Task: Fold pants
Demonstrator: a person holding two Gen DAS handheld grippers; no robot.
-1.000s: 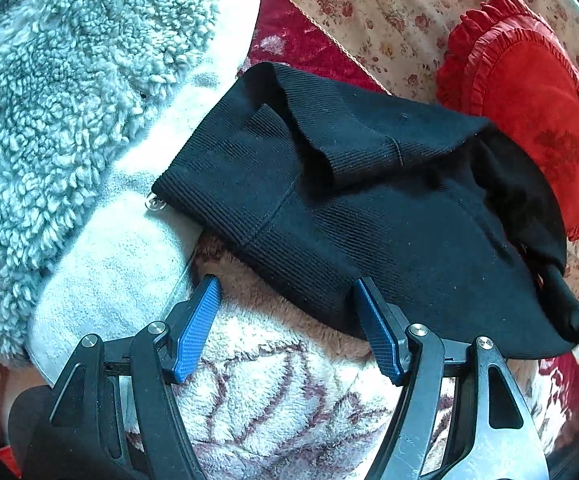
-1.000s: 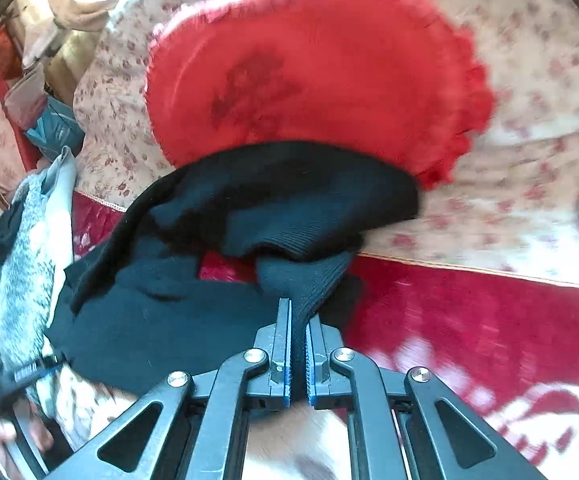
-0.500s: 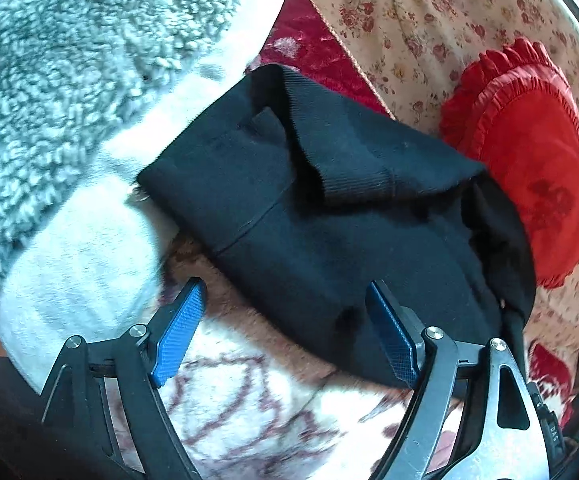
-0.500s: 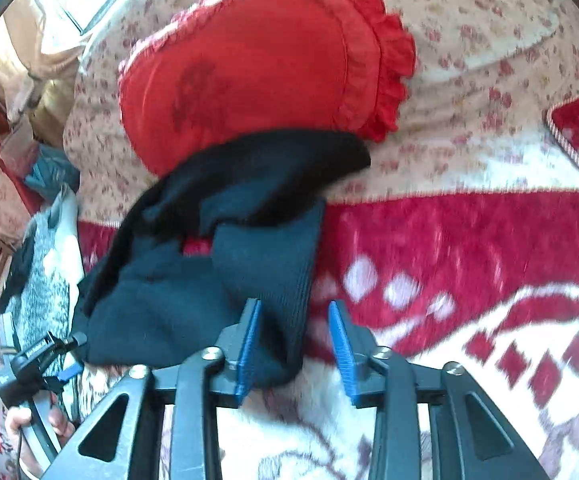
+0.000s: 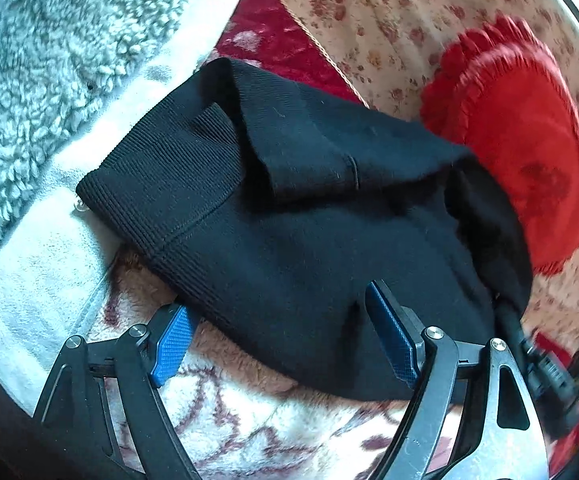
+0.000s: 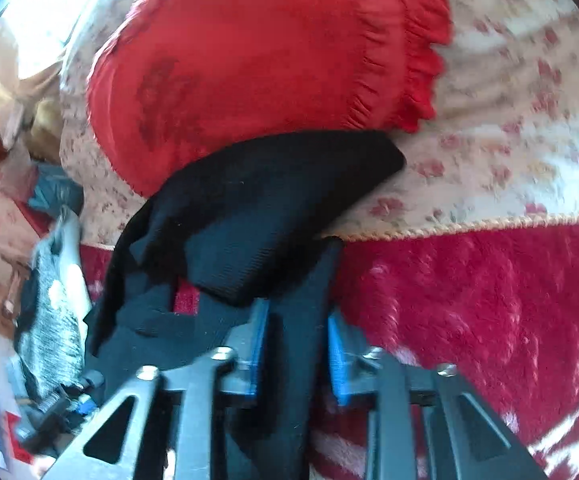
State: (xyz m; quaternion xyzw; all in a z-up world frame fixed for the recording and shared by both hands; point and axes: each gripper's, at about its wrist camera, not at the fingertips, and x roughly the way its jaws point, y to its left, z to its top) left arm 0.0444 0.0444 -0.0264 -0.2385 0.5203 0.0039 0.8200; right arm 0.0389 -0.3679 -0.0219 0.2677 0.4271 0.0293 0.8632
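Note:
Black ribbed pants (image 5: 289, 208) lie bunched on a red and white blanket, with one fold over the top. My left gripper (image 5: 279, 338) is open, its blue pads on either side of the pants' near edge. In the right wrist view the pants (image 6: 249, 216) lean against a red cushion. My right gripper (image 6: 295, 356) is open, with a strip of the black fabric running between its blue pads.
A round red frilled cushion (image 5: 529, 152) sits behind the pants on a floral cover (image 5: 369, 12). A fluffy grey-green blanket (image 5: 49, 80) lies at the left. The red and white plush blanket (image 6: 489, 300) spreads to the right. Clutter lies at the far left (image 6: 49, 200).
My right gripper opened and let go of the pants' end, then moved forward so fabric lies between its pads again. My left gripper stayed open and moved closer to the pants' edge.

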